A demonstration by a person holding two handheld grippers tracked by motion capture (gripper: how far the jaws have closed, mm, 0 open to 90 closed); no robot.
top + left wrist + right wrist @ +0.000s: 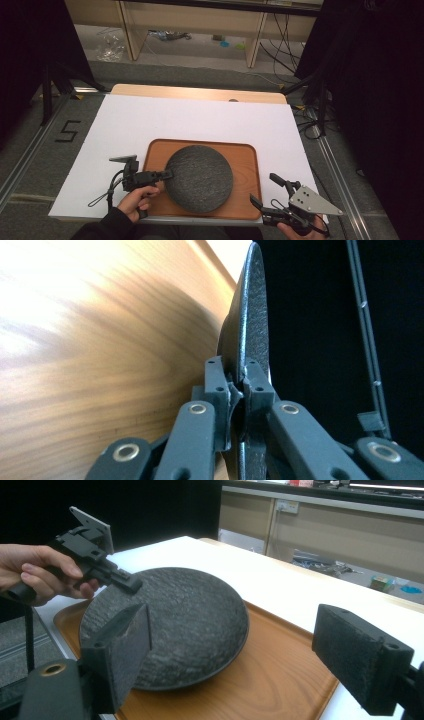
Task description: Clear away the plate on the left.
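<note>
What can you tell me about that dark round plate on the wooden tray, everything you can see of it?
The plate is round, dark grey to black, with a rough stone-like surface and a thin raised rim. It lies on the wooden tray, towards its near left. The left gripper is shut on its left rim, one jaw on each face, and that side looks slightly lifted. The right gripper is open and clear of it.

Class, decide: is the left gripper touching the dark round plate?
Touching. The left gripper view shows the left gripper with its jaws closed on the rim of the dark round plate.
</note>
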